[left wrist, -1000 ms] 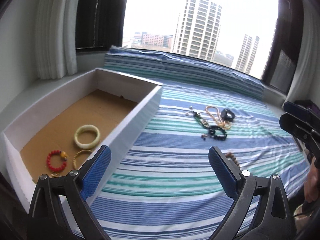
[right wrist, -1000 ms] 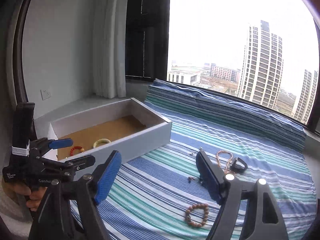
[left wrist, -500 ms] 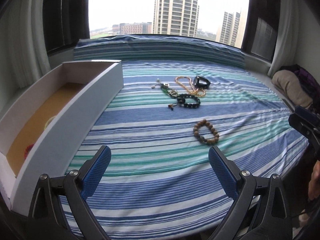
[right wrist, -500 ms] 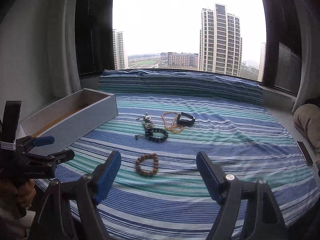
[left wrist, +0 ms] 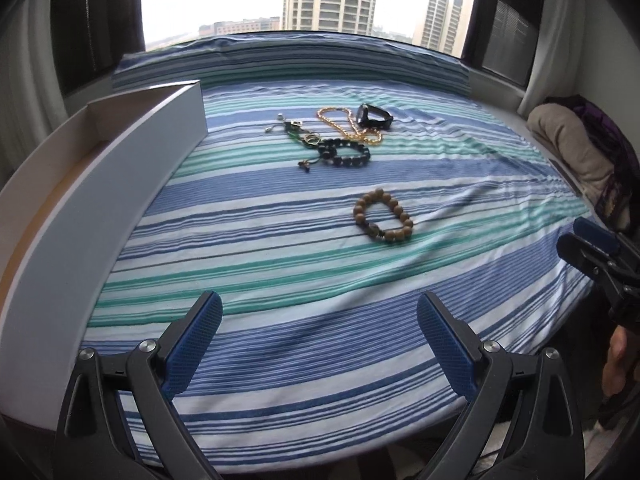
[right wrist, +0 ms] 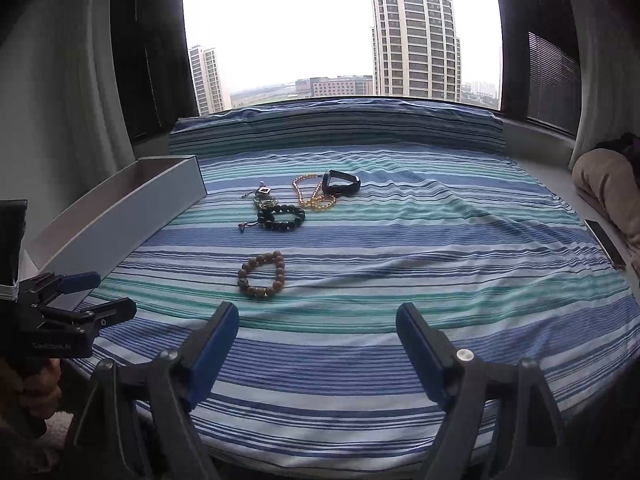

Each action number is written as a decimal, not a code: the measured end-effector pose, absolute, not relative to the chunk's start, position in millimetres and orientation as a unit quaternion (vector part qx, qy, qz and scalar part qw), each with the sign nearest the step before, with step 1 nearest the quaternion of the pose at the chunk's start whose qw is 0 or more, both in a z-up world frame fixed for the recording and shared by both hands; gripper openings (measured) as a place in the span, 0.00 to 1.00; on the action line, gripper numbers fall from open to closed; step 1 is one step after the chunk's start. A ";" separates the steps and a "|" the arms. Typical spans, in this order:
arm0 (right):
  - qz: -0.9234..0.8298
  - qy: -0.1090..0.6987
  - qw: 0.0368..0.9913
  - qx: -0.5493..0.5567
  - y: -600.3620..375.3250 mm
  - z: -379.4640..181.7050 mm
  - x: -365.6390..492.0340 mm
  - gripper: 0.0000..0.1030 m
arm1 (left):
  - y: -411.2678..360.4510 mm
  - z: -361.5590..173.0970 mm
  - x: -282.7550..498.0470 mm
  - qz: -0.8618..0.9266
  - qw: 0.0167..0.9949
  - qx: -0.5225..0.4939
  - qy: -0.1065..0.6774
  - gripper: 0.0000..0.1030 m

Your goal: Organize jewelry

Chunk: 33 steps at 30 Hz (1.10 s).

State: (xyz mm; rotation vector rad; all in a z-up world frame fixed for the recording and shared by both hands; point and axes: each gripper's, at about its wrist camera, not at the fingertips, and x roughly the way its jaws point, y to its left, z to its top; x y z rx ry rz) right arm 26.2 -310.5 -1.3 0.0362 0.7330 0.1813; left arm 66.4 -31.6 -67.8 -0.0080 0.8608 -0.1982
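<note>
Wooden bead bracelet (right wrist: 262,274) lies ahead of both grippers' wide-spread, empty fingers (right wrist: 214,338), nearer the right gripper (right wrist: 318,338).

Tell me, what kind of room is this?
Probably a bedroom high up in an apartment block. A striped sheet covers a wide mattress-like surface by a big window, tall towers stand outside, and curtains hang at the side.

Box (left wrist: 120,184) left of bracelets (left wrist: 382,220) on bedspread (left wrist: 280,280).

Matt wooden-bead bracelet (left wrist: 383,216), glossy dark-bead bracelet (left wrist: 345,152), on soft striped cloth (left wrist: 280,280).
</note>
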 end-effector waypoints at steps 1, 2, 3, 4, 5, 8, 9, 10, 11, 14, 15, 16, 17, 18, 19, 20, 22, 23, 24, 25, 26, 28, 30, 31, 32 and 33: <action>0.090 0.364 0.927 0.018 -309.3 -4.0 27.0 0.80 | -31.7 -68.5 67.1 -0.094 0.903 -0.005 0.419 0.95; 0.091 0.371 0.924 0.017 -307.5 -6.2 28.0 0.80 | -31.6 -68.4 67.8 -0.092 0.902 -0.003 0.421 0.95; 0.094 0.377 0.921 0.016 -305.4 -7.9 28.8 0.80 | -31.5 -67.8 68.1 -0.089 0.903 0.000 0.420 0.96; 0.097 0.383 0.919 0.014 -303.0 -9.1 29.5 0.80 | -31.5 -66.8 68.5 -0.083 0.904 0.007 0.419 0.96; 0.099 0.388 0.916 0.013 -301.1 -9.6 30.6 0.80 | -31.7 -65.6 69.1 -0.074 0.905 0.015 0.418 0.97; 0.106 0.397 0.912 0.015 -297.6 -9.7 34.0 0.80 | -31.5 -61.9 70.7 -0.053 0.906 0.031 0.418 0.98; 0.109 0.397 0.911 0.015 -297.1 -9.5 35.0 0.80 | -30.4 -61.0 71.5 -0.049 0.907 0.030 0.416 0.98; 0.111 0.397 0.911 0.014 -296.4 -9.4 35.6 0.80 | -29.4 -60.4 72.2 -0.047 0.908 0.027 0.416 0.98; 0.112 0.398 0.911 0.011 -295.9 -9.6 36.4 0.80 | -29.1 -60.3 73.1 -0.047 0.907 0.024 0.417 0.98; 0.113 0.404 0.908 0.010 -297.3 -12.1 38.0 0.80 | -31.2 -62.2 76.4 -0.052 0.904 0.020 0.423 0.98; 0.114 0.406 0.907 0.014 -298.5 -12.1 38.0 0.80 | -33.0 -63.1 76.7 -0.053 0.903 0.022 0.425 0.98; 0.114 0.407 0.906 0.017 -300.0 -12.9 37.5 0.80 | -34.8 -63.9 76.2 -0.055 0.902 0.026 0.427 0.98; 0.114 0.408 0.906 0.019 -301.5 -14.3 37.0 0.80 | -36.7 -64.5 75.5 -0.057 0.902 0.030 0.428 0.98; 0.112 0.410 0.905 0.021 -302.8 -15.6 36.9 0.80 | -38.4 -64.7 74.9 -0.058 0.901 0.035 0.428 0.98; 0.111 0.413 0.904 0.024 -304.0 -17.2 36.4 0.80 | -40.1 -64.5 73.8 -0.058 0.901 0.038 0.428 0.98; 0.111 0.416 0.902 0.027 -305.0 -18.6 36.2 0.80 | -41.4 -64.0 72.6 -0.059 0.901 0.040 0.427 0.98; 0.109 0.421 0.900 0.031 -305.6 -20.1 35.3 0.80 | -43.2 -61.4 70.9 -0.062 0.902 0.041 0.425 0.98; 0.108 0.421 0.900 0.030 -305.4 -19.6 34.3 0.80 | -44.0 -60.1 70.5 -0.064 0.903 0.040 0.423 0.98; 0.107 0.420 0.901 0.027 -305.2 -18.3 33.5 0.80 | -44.9 -59.0 70.2 -0.065 0.903 0.039 0.423 0.98; 0.105 0.417 0.903 0.023 -304.8 -16.2 31.9 0.80 | -45.7 -58.2 70.2 -0.067 0.903 0.038 0.422 0.98; 0.103 0.413 0.905 0.019 -304.5 -13.8 30.3 0.80 | -46.6 -58.0 69.9 -0.068 0.904 0.037 0.421 0.98; 0.098 0.405 0.909 0.008 -303.5 -9.5 27.4 0.80 | -47.7 -59.1 69.2 -0.069 0.903 0.036 0.422 0.98; 0.096 0.402 0.910 -0.003 -302.1 -7.1 26.1 0.80 | -48.3 -63.0 68.8 -0.071 0.902 0.034 0.426 0.98; 0.095 0.403 0.910 -0.008 -301.2 -7.2 25.6 0.80 | -48.4 -65.6 68.7 -0.071 0.900 0.032 0.429 0.98; 0.094 0.405 0.910 -0.011 -300.4 -7.8 25.6 0.80 | -48.5 -68.3 68.7 -0.071 0.898 0.031 0.432 0.98; 0.095 0.408 0.908 -0.011 -299.9 -9.2 26.5 0.80 | -48.5 -70.9 68.9 -0.072 0.896 0.030 0.436 0.98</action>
